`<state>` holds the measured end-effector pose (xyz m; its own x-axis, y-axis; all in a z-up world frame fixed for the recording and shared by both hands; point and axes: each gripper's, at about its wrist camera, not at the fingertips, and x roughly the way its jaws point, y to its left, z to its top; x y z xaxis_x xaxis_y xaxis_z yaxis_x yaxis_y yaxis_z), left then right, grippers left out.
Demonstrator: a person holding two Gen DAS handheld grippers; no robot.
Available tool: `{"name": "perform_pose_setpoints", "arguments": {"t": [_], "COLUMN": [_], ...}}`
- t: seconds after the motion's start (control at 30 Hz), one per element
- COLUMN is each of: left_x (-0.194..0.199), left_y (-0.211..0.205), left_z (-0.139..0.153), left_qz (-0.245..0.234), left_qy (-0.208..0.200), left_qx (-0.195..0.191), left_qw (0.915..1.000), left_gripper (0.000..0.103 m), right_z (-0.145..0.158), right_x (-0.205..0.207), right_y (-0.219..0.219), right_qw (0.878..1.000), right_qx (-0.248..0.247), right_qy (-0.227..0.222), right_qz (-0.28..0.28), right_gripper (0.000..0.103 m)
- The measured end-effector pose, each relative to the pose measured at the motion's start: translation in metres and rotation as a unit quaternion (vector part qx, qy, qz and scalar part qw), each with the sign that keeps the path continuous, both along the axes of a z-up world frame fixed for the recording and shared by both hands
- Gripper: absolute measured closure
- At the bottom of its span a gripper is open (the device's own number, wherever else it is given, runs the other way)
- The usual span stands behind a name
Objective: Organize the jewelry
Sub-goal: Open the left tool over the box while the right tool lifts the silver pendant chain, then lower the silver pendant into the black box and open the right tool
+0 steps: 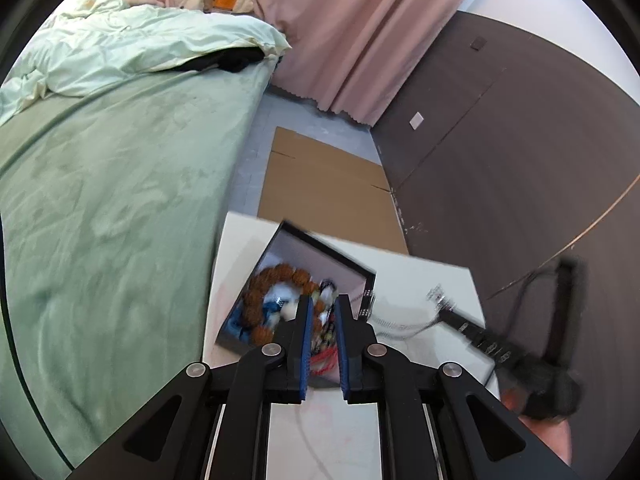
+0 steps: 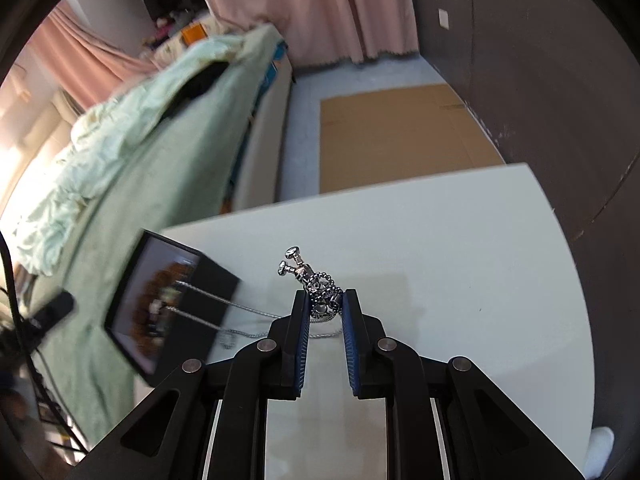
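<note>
Left wrist view: the left gripper point(image 1: 323, 306) hovers over the near wall of the black box point(image 1: 362, 270), its jaws set narrow with a gap between them and nothing visibly clamped; whether a pad touches the contents cannot be told through the motion blur. The box sits tilted on the white table point(image 1: 424, 276) and holds a brown bead bracelet point(image 1: 276, 280) plus smaller blurred pieces. The right gripper point(image 1: 442, 318) appears at the right edge, blurred, with a silver pendant point(image 1: 438, 294) at its tip. Risk: if the left gripper presses or catches the box wall, the box may tip further or slide and spill the beads. Right wrist view: the right gripper point(image 2: 325, 302) is closed narrow on the pendant point(image 2: 316, 284), a polished metal cluster with two stud-like knobs projecting above the pads. Its chain point(image 2: 224, 306) runs leftward, taut, toward the box point(image 2: 208, 284), which is raised on one edge. Risk: the smooth metal is held only at the fingertips and could slip; further pull on the taut chain could drag the box or snag on its rim.
</note>
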<state>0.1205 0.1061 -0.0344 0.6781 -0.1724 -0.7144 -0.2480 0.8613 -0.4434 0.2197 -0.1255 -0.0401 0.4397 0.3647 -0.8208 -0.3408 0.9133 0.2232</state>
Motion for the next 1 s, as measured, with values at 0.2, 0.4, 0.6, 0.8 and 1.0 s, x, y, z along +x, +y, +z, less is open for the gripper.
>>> {"name": "perform_pose_setpoints", "arguments": {"t": [0.2, 0.4, 0.6, 0.8, 1.0], "left_x": [-0.015, -0.024, -0.031, -0.043, -0.052], "left_y": [0.000, 0.017, 0.036, 0.051, 0.074], "left_z": [-0.004, 0.011, 0.021, 0.031, 0.031], "left_qz": [-0.006, 0.007, 0.020, 0.031, 0.054], "left_qy": [-0.013, -0.045, -0.051, -0.075, -0.077], "left_qx": [0.013, 0.002, -0.008, -0.009, -0.042], "left_qw": [0.9998, 0.9990, 0.9984, 0.9966, 0.9947], "left_gripper": [0.048, 0.018, 0.010, 0.006, 0.006], "right_z": [0.036, 0.070, 0.125, 0.161, 0.184], "right_x": [-0.027, -0.049, -0.055, -0.061, -0.074], "right_y": [0.015, 0.038, 0.064, 0.090, 0.115], "right_qw": [0.998, 0.994, 0.989, 0.983, 0.977], "right_qx": [0.000, -0.016, -0.023, -0.033, -0.041], "right_qy": [-0.057, -0.101, -0.144, -0.176, -0.201], "right_qz": [0.006, 0.021, 0.035, 0.046, 0.055], "right_gripper": [0.086, 0.086, 0.086, 0.086, 0.086]}}
